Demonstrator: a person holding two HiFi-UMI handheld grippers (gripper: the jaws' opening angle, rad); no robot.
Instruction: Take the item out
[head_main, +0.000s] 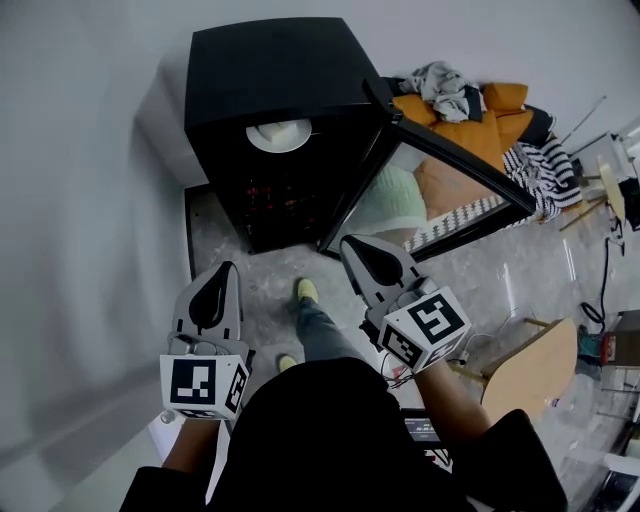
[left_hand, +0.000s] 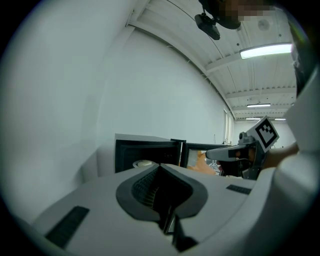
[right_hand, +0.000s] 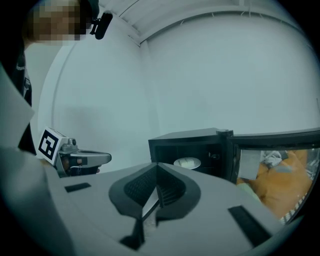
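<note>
Plate (head_main: 278, 135) inside the oven (head_main: 270, 70) (door (head_main: 432, 180) open) looks stiff, fragile, prob. light: take its front rim. Left gripper (head_main: 222, 272) & right gripper (head_main: 352, 245) before oven, jaws pressed together, empty.

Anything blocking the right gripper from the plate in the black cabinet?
Nothing visible. The door is swung open to the right, clear of the opening; the plate sits exposed inside the cabinet. The right gripper, shut, is short of it.

The cabinet (head_main: 270, 70) stands against the wall (head_main: 80, 200), with its door (head_main: 440, 165) swung open to the right. A plate (head_main: 279, 134) sits inside the cabinet. The left claw (head_main: 218, 275) and right claw (head_main: 355, 248) are side by side before the opening, apart from it. A sofa (head_main: 470, 125) lies behind the door.
</note>
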